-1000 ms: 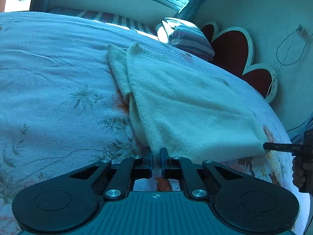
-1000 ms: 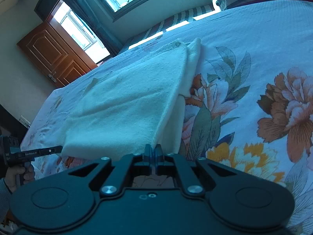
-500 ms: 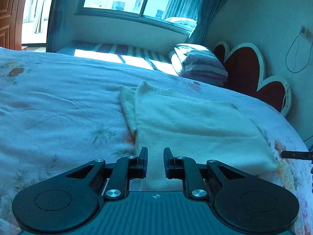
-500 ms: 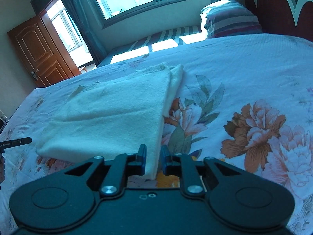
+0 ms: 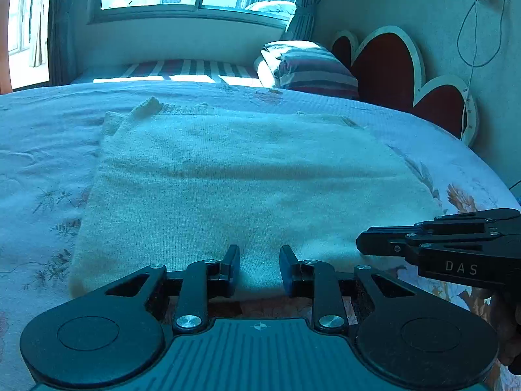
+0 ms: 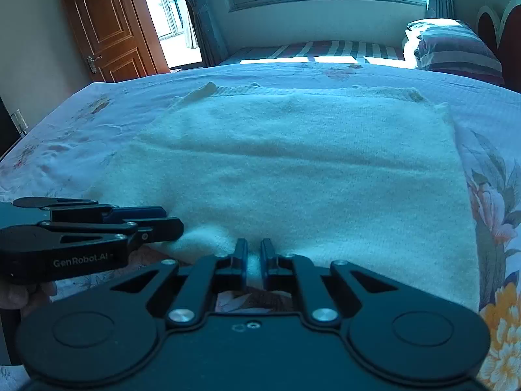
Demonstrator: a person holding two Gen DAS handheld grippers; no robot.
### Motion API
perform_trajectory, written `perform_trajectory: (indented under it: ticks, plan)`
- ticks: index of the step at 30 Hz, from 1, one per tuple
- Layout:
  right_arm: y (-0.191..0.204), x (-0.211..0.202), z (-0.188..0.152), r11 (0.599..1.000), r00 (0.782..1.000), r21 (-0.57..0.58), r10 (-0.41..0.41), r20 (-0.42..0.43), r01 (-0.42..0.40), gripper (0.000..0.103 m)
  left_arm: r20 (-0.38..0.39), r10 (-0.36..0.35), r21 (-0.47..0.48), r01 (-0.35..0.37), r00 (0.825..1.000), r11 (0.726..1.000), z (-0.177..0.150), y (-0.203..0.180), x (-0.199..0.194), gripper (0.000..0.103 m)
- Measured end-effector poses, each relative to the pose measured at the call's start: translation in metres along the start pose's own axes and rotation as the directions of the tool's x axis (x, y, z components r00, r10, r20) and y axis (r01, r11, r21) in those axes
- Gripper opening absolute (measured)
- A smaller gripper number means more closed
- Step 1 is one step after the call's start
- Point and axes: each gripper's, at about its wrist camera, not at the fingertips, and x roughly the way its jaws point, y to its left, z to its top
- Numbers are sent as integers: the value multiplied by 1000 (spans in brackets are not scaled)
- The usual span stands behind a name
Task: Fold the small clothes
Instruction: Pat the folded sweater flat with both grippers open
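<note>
Left wrist: left gripper (image 5: pixel 259 265) jaws apart at sweater (image 5: pixel 247 182) hem; right gripper (image 6: pixel 253 262) seemingly pinching it

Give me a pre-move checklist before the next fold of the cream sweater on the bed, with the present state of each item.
1. Cream sweater lies flat on the bed: ok.
2. Left gripper at the near hem, jaws apart around it: ok.
3. Right gripper pinching the near hem: cannot tell, jaws narrow with cloth between.
4. Both grippers spread to the hem's corners: not ok, they sit close together.
5. Far edge even: not ok, one corner is rumpled.
6. Pillow clear of the fold path: ok.
</note>
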Motion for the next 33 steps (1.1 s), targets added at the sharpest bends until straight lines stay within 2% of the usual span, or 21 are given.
perform_trajectory:
  ticks: [3,5,6,7,9,12,14,17,18,20,21,22,23,24,26,27,30,32,33]
  plan:
    - [8,-13,6,1000,997,-11,20,68,-19,14,15,-28,6,28,999,1000,3,-10,-1,26]
    - [14,-6,5,999,998,-31,30,47,-29,14,-14,-39,14,39,999,999,0,-20,13,26]
    - [17,4,2,999,1000,-44,27,12,-26,14,-35,-23,19,23,999,1000,-5,-21,20,26]
    - [19,15,-2,999,1000,-49,7,-26,-9,12,-13,-25,29,26,1000,999,-10,-22,22,26]
    - [14,17,-7,999,1000,-31,18,-2,-18,12,-24,-18,40,19,1000,999,-5,-24,19,26]
    - [15,9,-1,999,1000,-39,22,-2,-22,14,24,-66,14,65,998,998,-1,-25,4,26]
    - [12,-2,1,999,999,-29,31,33,-30,16,-38,-62,27,63,997,998,-7,-26,15,26]
    - [0,6,-9,1000,1000,-11,2,-15,-2,13,-10,-51,65,52,999,997,-14,-29,16,26]
    - [-4,5,-12,1000,1000,1,20,6,-20,13,-9,-47,59,47,999,997,-11,-29,12,26]
    - [-7,-3,-8,999,1000,27,16,-3,-16,11,38,-20,47,19,999,999,-10,-24,-2,26]
    - [-8,-11,-7,1000,1000,25,3,19,-3,13,29,4,40,-5,1000,999,-12,-18,-4,26]
    - [-10,-19,-7,1000,999,21,-23,42,22,16,-13,18,19,-18,1000,1000,-16,-9,1,26]
    - [-14,-22,-8,999,998,24,-46,43,45,17,1,-11,-9,11,1000,1000,-20,0,2,26]
    - [-23,-15,-13,997,998,42,-67,-4,67,15,2,-28,-41,28,1000,999,-19,5,2,26]
    - [-35,-13,-18,996,1000,83,-30,-3,30,14,5,-23,-82,24,1000,996,-11,11,-4,26]
    - [-36,-15,-15,995,999,97,-33,-16,35,12,32,-7,-81,9,999,997,-9,12,-9,26]
    - [-29,-34,-8,996,996,66,-72,58,68,17,62,45,-87,-40,997,995,-7,20,-14,26]
    - [-28,-34,-7,993,991,60,-109,73,104,17,-4,88,-116,-88,996,989,-11,33,-2,26]
    - [-31,-28,-8,993,993,65,-104,54,101,17,3,65,-126,-65,998,990,-13,39,0,26]
